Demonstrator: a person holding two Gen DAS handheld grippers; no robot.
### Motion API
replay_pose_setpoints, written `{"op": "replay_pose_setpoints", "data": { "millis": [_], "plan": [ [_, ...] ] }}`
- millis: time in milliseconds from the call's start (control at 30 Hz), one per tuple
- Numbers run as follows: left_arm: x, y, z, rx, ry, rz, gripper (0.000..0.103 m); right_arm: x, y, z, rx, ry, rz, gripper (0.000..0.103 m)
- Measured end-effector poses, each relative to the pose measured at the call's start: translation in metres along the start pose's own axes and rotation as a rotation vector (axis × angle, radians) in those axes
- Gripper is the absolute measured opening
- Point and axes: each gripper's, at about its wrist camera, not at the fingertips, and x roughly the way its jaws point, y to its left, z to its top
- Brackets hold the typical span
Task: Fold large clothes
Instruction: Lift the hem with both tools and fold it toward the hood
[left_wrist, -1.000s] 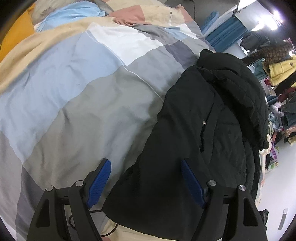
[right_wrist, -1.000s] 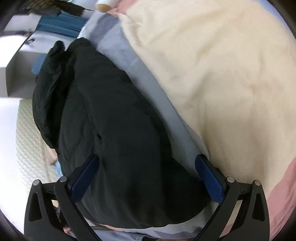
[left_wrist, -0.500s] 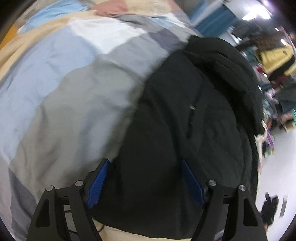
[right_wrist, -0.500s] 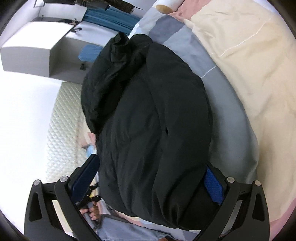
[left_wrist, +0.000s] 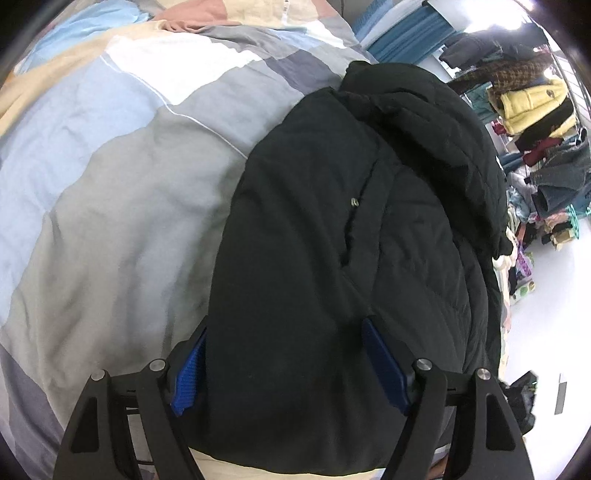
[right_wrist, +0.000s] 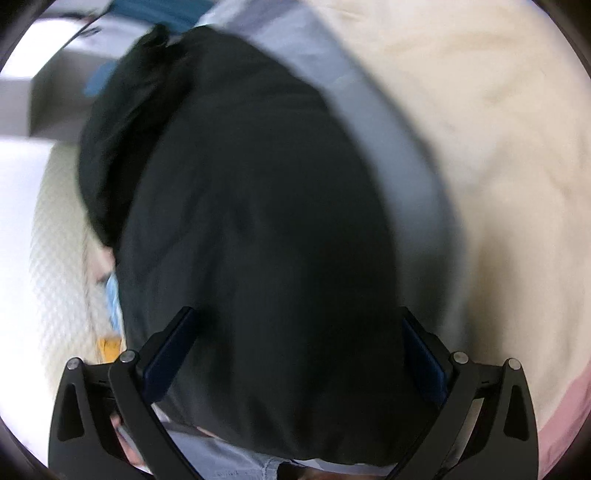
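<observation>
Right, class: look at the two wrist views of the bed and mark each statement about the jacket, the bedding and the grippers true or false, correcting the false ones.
1. The jacket is black. True.
2. The jacket hangs on a rack. False: it lies on the patchwork quilt.
3. The left gripper has its jaws spread wide, with jacket fabric between them. True.
4. The pads are red. False: they are blue.
5. A yellow garment is in the background pile. True.

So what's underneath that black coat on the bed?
The black coat lies on a patchwork duvet of grey, blue and white blocks, with cream bedding alongside. Whatever is directly beneath the coat is covered, so that cannot be seen.
</observation>
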Motion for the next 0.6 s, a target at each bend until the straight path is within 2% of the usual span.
{"op": "replay_pose_setpoints", "data": {
  "millis": [133, 200, 267, 300, 367, 433, 500, 533, 567, 600],
  "plan": [
    [0.003, -0.005, -0.002, 0.029, 0.021, -0.033, 0.078, -0.007, 0.038, -0.008, -0.186, -0.034, 0.096, 0.097],
    [0.003, -0.007, -0.002, 0.037, 0.024, -0.047, 0.078, -0.009, 0.05, -0.013, -0.25, -0.05, 0.108, 0.094],
    [0.0, -0.008, -0.003, 0.044, 0.008, -0.066, 0.055, -0.003, 0.052, -0.012, -0.254, -0.043, 0.056, 0.089],
    [-0.002, -0.009, -0.004, 0.044, 0.004, -0.088, 0.053, 0.001, 0.048, -0.013, -0.236, -0.032, 0.022, 0.086],
    [-0.003, -0.012, -0.004, 0.043, 0.005, -0.123, 0.048, 0.009, 0.032, -0.011, -0.162, -0.005, -0.04, 0.075],
    [-0.001, -0.015, -0.005, 0.052, 0.017, -0.123, 0.048, 0.015, 0.019, -0.004, -0.099, 0.009, -0.051, 0.071],
    [0.001, -0.017, -0.005, 0.054, 0.023, -0.123, 0.045, 0.014, 0.018, -0.004, -0.105, 0.004, -0.06, 0.062],
    [0.001, -0.018, -0.004, 0.06, 0.023, -0.121, 0.036, 0.013, 0.023, -0.005, -0.125, -0.003, -0.063, 0.051],
    [0.001, -0.02, -0.003, 0.066, 0.021, -0.12, 0.022, 0.01, 0.028, -0.008, -0.158, -0.018, -0.062, 0.038],
    [-0.001, -0.022, -0.004, 0.069, 0.015, -0.129, 0.019, 0.008, 0.035, -0.01, -0.193, -0.033, -0.063, 0.033]
  ]
}}
